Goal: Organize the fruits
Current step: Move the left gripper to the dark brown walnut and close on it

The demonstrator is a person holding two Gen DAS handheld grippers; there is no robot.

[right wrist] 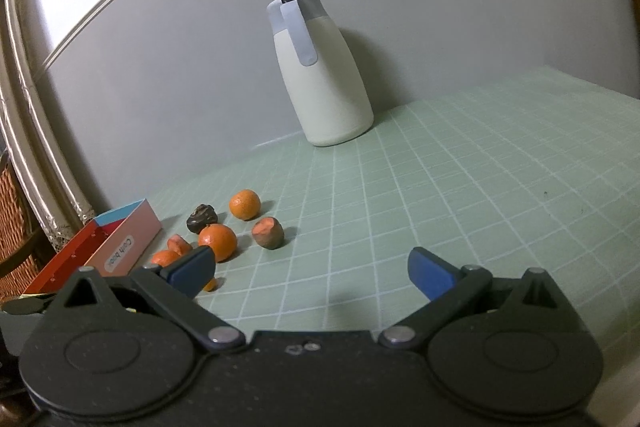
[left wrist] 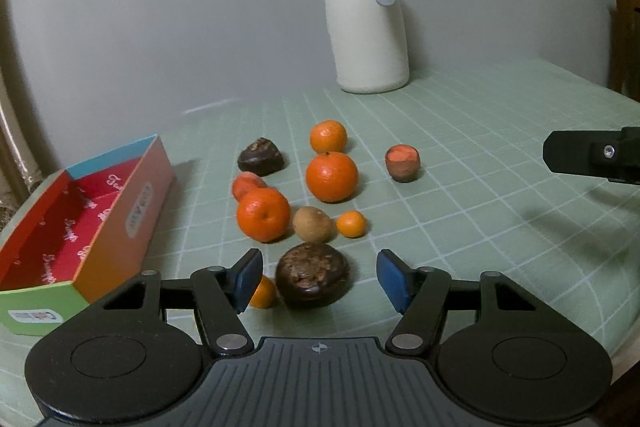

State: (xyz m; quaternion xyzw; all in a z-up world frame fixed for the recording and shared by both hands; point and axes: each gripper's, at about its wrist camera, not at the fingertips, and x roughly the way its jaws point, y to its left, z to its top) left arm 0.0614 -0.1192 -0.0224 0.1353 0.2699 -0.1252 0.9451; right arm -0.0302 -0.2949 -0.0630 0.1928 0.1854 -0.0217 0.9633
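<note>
Several fruits lie on the green checked cloth. In the left wrist view a dark brown lumpy fruit sits between the blue pads of my left gripper; gaps show on both sides, so the jaws are open around it. Behind it lie a tan round fruit, a small orange, two larger oranges, and a cut red-topped fruit. My right gripper stands open over bare cloth, right of the pile. The open colourful box lies at the left.
A cream jug with a grey lid stands at the back by the grey wall. Another dark fruit and an orange lie further back. A wicker basket sits off the table's left edge.
</note>
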